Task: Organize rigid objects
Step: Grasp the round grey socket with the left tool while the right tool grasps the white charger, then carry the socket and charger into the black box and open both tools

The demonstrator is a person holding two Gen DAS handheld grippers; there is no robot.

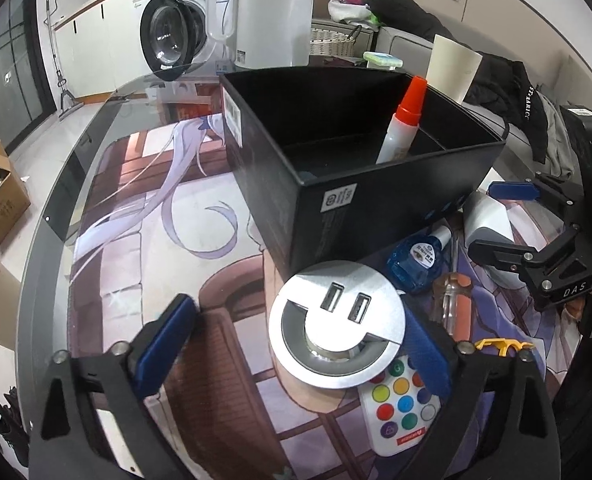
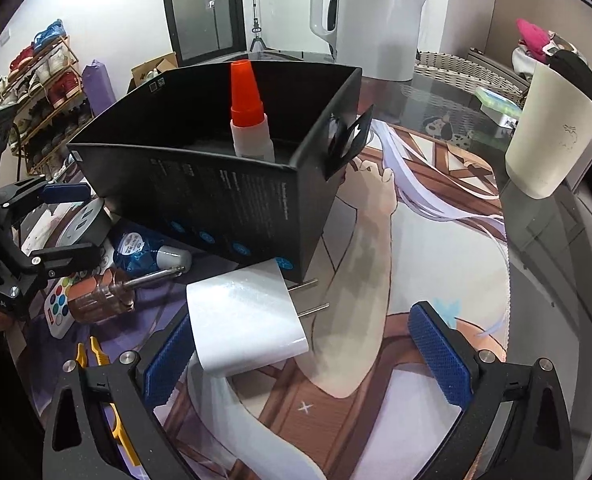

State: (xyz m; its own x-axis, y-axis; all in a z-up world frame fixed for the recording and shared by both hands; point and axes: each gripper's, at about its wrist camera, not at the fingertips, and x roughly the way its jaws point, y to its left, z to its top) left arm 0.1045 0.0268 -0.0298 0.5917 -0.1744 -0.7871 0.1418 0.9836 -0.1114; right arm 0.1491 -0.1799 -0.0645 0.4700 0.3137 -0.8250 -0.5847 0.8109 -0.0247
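A black open box (image 1: 376,184) stands on the printed mat and holds a glue bottle with an orange cap (image 1: 404,120); the box (image 2: 224,184) and the bottle (image 2: 250,120) also show in the right wrist view. My left gripper (image 1: 296,344) is open around a round silver USB socket (image 1: 336,324) lying on the mat. My right gripper (image 2: 308,364) is open, with a white plug adapter (image 2: 244,320) on the mat against its left finger. The adapter (image 1: 486,220) and the right gripper (image 1: 508,224) show at the right of the left wrist view.
Near the box lie a blue bottle (image 1: 416,260), a screwdriver (image 2: 108,292), a colour-button remote (image 1: 400,408) and yellow tweezers (image 2: 96,356). A white kettle (image 2: 376,16) and a cream cup (image 2: 552,136) stand further back on the glass table (image 2: 536,240).
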